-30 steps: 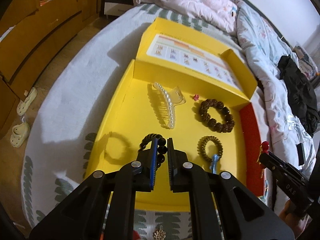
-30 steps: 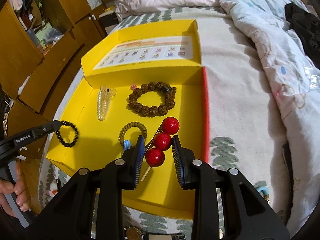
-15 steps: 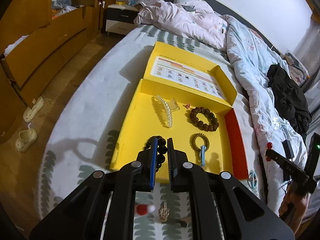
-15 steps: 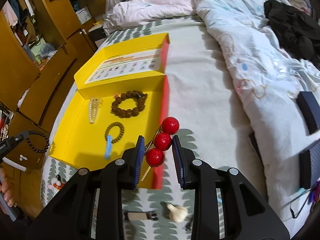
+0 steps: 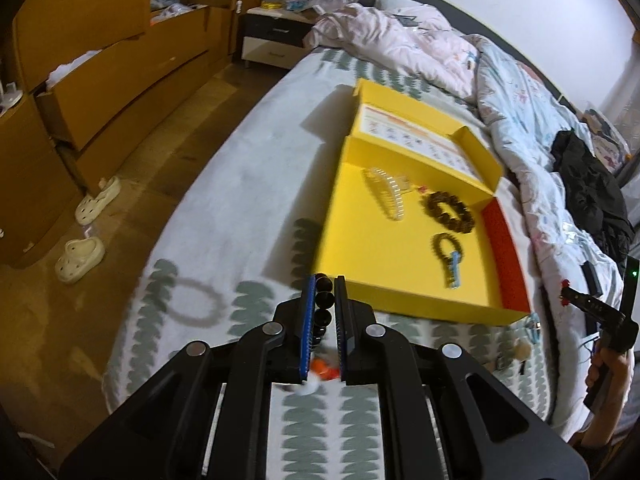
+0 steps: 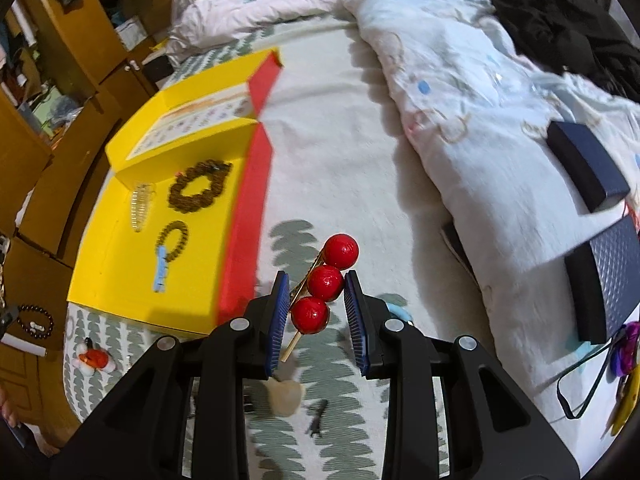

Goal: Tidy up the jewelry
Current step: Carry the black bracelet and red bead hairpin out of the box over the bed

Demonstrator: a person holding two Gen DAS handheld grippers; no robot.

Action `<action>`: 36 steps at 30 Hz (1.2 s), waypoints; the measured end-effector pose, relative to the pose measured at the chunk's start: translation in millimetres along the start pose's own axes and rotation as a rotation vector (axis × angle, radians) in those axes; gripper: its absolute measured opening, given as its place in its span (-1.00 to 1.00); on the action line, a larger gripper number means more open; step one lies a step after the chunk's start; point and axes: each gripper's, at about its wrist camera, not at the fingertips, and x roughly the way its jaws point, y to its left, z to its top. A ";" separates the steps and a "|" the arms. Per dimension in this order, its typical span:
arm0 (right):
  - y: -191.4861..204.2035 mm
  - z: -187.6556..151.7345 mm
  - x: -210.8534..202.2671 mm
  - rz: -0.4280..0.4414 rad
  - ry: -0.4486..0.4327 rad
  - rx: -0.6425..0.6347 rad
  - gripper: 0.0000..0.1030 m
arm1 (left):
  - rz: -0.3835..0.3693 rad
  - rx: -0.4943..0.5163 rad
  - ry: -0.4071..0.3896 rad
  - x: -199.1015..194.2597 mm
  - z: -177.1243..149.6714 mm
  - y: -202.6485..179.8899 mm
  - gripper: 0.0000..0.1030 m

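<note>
1. Jewelry sits in two places right now: some in the yellow box [image 5: 404,248] on the bed [image 5: 248,184], some up in the grippers.
2. Inside the box, from the left-wrist view: a clear hair comb [image 5: 386,196] at far left, a chunky brown bead bracelet [image 5: 450,212] to its right, and a coiled hair tie with a blue clip [image 5: 450,254] nearer.
3. Behind them the box's lid [image 5: 416,136] lies open, a printed chart on its inside.
4. Left gripper [image 5: 323,304] has its jaws pinched tight on a black bead bracelet [image 5: 323,300], held over the bedsheet just near-left of the box's near edge.
5. The beads stack in a line running near to far between the pads.
6. Right gripper [image 6: 316,306] clamps a hairpin with three red balls [image 6: 326,282], off to the right of the box's red side wall [image 6: 244,216], above the sheet.
7. That hairpin's long axis runs diagonally, its stick end near-left, its last ball far-right beyond the fingertips.
8. Loose trinkets lie on the sheet near the right gripper, too blurred to name.
</note>
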 end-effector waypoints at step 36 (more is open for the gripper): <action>-12.5 20.8 93.9 -0.096 0.152 0.023 -0.42 | 0.232 0.028 0.232 94.9 -12.5 44.9 -0.79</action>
